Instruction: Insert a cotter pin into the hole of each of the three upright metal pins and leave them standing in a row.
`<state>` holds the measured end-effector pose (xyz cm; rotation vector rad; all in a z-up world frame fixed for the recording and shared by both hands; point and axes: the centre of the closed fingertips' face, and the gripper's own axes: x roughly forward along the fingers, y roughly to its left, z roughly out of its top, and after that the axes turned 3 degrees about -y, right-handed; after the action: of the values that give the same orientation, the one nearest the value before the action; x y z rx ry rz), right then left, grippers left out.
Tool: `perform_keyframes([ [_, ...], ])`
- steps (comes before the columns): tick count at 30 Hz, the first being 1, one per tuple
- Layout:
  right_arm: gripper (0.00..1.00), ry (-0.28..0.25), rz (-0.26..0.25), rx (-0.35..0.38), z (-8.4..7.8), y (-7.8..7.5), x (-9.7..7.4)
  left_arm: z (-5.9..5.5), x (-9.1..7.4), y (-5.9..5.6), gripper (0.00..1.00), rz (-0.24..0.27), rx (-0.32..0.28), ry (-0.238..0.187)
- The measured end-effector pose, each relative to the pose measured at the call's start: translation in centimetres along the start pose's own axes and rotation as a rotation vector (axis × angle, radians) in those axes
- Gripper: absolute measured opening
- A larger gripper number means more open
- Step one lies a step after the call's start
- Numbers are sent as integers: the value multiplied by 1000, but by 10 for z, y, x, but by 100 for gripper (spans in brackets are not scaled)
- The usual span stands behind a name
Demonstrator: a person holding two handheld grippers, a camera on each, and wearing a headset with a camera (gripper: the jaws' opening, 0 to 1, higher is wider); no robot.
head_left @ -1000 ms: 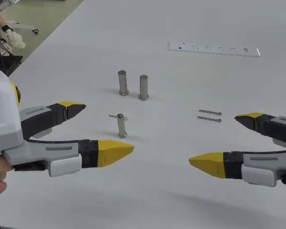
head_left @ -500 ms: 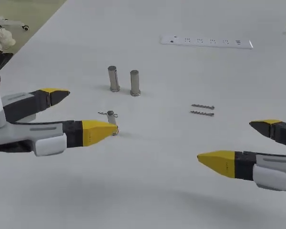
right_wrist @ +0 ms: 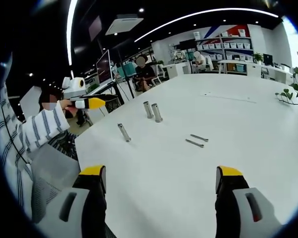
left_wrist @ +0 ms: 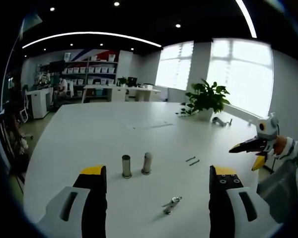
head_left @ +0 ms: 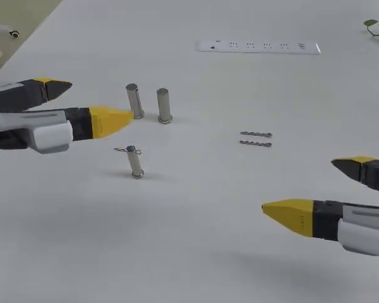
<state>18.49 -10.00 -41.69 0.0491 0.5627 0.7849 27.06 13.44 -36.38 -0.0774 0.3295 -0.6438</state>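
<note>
Now we are holding the left gripper (head_left: 100, 101) and right gripper (head_left: 298, 185) agape, empty. One metal pin (head_left: 134, 163) is standing already cottered, so we are judging the next grab to be a loose cotter pin (head_left: 256, 134), lying right of the bare pins (head_left: 163, 105).

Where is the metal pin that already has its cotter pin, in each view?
Head view: the pinned metal pin stands left of centre, nearer than the two bare pins.
Left gripper view: pinned metal pin low centre, below the two bare pins.
Right gripper view: pinned metal pin left of centre, lower left of them.
Shared landmark: the two bare pins.
</note>
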Motion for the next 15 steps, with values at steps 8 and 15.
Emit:
perform_keyframes([
  [8, 87, -7, -5, 6, 0, -1, -1, 0, 22, 25, 79, 17, 9, 12],
  [15, 84, -39, -30, 36, 5, -8, -5, -14, 40, 38, 70, 10, 37, 64],
])
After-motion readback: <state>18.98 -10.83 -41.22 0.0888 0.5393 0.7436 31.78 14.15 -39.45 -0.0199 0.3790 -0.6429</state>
